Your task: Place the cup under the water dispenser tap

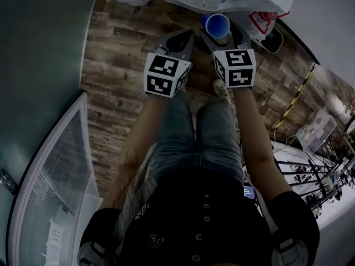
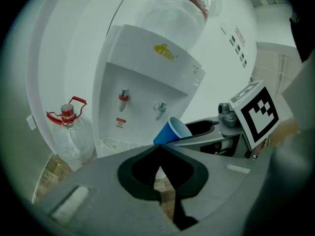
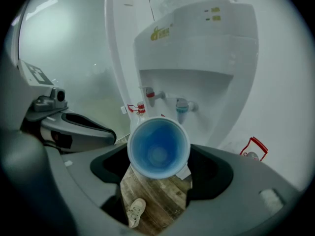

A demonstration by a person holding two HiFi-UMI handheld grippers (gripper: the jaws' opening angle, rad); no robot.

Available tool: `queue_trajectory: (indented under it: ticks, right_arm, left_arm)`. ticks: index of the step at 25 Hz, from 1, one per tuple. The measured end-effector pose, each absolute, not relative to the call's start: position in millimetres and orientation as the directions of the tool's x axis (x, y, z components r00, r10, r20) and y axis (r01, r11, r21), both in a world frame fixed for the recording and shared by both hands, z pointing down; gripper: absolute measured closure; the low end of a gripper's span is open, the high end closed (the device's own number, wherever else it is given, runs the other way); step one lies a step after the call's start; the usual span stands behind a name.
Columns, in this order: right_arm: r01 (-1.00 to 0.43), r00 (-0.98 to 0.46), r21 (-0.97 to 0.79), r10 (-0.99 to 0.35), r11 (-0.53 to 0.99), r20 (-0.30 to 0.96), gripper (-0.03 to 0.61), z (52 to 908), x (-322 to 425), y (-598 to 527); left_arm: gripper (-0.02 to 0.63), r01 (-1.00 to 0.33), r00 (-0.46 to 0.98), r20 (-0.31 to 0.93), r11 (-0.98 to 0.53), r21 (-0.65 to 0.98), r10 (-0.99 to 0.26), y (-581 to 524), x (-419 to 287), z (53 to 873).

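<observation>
While the right gripper [image 3: 160, 167] is pinching the tilted blue cup [image 3: 158, 149] by its sides, just short of the water dispenser [image 3: 197, 48], the left gripper [image 2: 158, 149] is hanging alongside, jaws pressed together on nothing. Judged from here, the step is asking for levelling the cup upright and centring it beneath one tap [image 3: 182, 106].

Head view steeply downward; both gripper views near, facing water dispenser [image 2: 147, 77]

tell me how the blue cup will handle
The blue cup looks thin-walled and empty, so it is probably light and easily crushed by the right gripper. Its smooth tapered sides may let it slip. Its narrow base could tip.
</observation>
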State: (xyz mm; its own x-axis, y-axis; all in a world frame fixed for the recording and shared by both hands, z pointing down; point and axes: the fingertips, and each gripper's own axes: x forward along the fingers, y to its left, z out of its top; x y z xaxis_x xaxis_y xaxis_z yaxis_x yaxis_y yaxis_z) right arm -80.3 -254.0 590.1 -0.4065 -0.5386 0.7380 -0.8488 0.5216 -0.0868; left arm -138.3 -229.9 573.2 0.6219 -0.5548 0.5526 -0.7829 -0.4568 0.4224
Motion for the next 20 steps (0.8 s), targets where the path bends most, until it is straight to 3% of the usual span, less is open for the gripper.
queue_trajectory:
  ticks: [20]
  right_arm:
    - [-0.883,-0.339,-0.045,-0.567,0.467,0.75,0.222,669.1,-80.8,-278.7]
  left_arm:
    - [0.614,-0.792,0.61,0.548,-0.463,0.398,-0.573,-258.3,-135.3,642.1]
